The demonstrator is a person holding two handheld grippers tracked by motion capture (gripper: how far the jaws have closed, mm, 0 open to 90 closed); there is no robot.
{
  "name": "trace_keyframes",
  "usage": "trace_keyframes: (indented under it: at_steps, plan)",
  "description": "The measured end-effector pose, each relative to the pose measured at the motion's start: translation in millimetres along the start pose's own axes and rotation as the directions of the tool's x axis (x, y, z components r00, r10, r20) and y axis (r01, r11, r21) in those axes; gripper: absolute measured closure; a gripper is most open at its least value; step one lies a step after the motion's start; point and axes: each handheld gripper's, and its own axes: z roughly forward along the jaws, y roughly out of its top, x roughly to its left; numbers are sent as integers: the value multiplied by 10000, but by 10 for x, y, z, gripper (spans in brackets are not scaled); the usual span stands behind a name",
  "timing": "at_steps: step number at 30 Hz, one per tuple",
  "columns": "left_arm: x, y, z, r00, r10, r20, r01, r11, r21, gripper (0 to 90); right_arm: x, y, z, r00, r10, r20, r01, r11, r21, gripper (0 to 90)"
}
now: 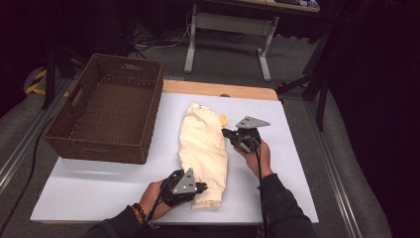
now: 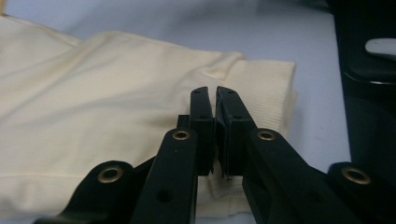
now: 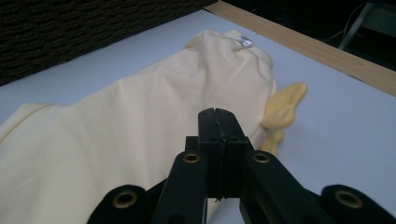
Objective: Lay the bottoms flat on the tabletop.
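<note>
A cream garment [image 1: 203,144] lies folded lengthwise in the middle of the white table top [image 1: 99,183], with a small yellow flap [image 1: 224,119] sticking out at its far right side. My left gripper [image 1: 202,188] sits at the garment's near ribbed hem [image 2: 266,88]; its jaws are shut just above the cloth [image 2: 93,107], with nothing between them. My right gripper [image 1: 226,133] hovers at the garment's right edge, also shut and empty. In the right gripper view its shut jaws [image 3: 218,112] point over the cream cloth [image 3: 116,126], with the yellow flap [image 3: 282,109] to their right.
A brown wicker basket [image 1: 99,146] stands empty at the table's left, its dark wall [image 3: 70,28] just past the garment. A wooden strip [image 1: 218,89] borders the far edge. Bare white surface lies right of the garment and along the near left.
</note>
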Motion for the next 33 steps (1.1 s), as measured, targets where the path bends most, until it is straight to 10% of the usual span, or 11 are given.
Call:
trace_keyframes:
  at_steps: [5,11,14,22,33]
  plan:
    - [35,-62,-13,9995,-235,218,238,9997,-97,858,-73,82,427,9999,40,-96,-34,9984,560,900]
    - [28,-119,0,9962,-536,685,536,9986,18,878,-247,-33,784,9951,355,919,-496,9865,1562,900]
    - [6,-128,23,9967,-229,775,230,9997,-11,899,-361,-71,800,9893,949,1112,-1108,9829,1470,900]
    - [15,-117,18,9969,-147,768,149,9999,-24,898,-342,-17,810,9817,686,1775,-952,9846,1463,900]
    - [149,-58,-275,9996,-254,96,260,9969,-742,882,-329,81,524,9893,792,1229,-894,9928,801,892]
